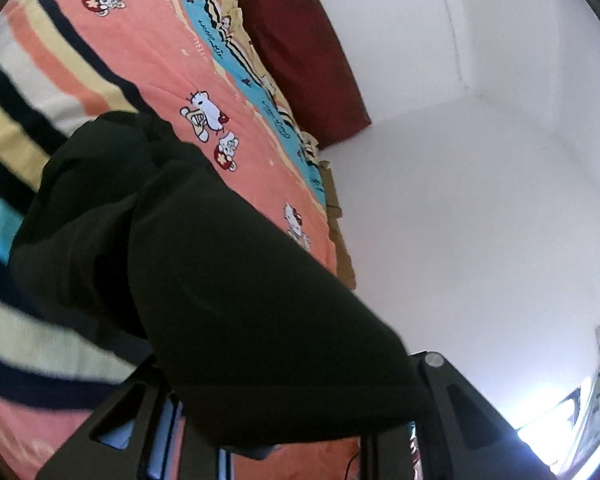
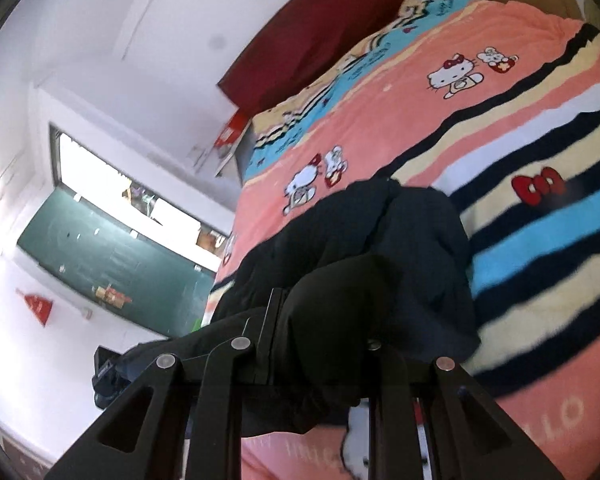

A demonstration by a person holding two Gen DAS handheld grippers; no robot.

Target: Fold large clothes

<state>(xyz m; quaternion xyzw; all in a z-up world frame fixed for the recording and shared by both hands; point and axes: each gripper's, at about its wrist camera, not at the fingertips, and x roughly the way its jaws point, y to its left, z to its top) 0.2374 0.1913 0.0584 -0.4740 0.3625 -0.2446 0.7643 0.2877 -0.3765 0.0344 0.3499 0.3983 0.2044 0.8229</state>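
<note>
A large black garment of soft, matte cloth (image 1: pixel 204 264) fills the lower middle of the left wrist view and runs up toward the centre left of the frame. There its far end lies bunched on the peach bedspread with cartoon cats and dark stripes (image 1: pixel 148 44). In the right wrist view the same black garment (image 2: pixel 380 264) heaps from the lower centre up to the middle, again resting on the bedspread (image 2: pixel 500 120).

The left gripper (image 1: pixel 300 432) sits at the bottom of its frame. Its fingers (image 1: pixel 452 396) are nearly closed, and cloth drapes over and between them, so they appear to pinch an edge of the garment. The right gripper (image 2: pixel 320 364) is also drawn in close, with a fold of black cloth clamped between its fingers (image 2: pixel 272 340).

Holding two points of one edge probably lets the person stretch that edge taut and carry it over the rest. That would explain why the near part hangs from the grippers while the far part trails on the bed.

The garment's long axis runs from the grippers away toward the dark red pillow (image 1: pixel 304 60) at the upper part of the frame. The held end points back at the cameras.
</note>
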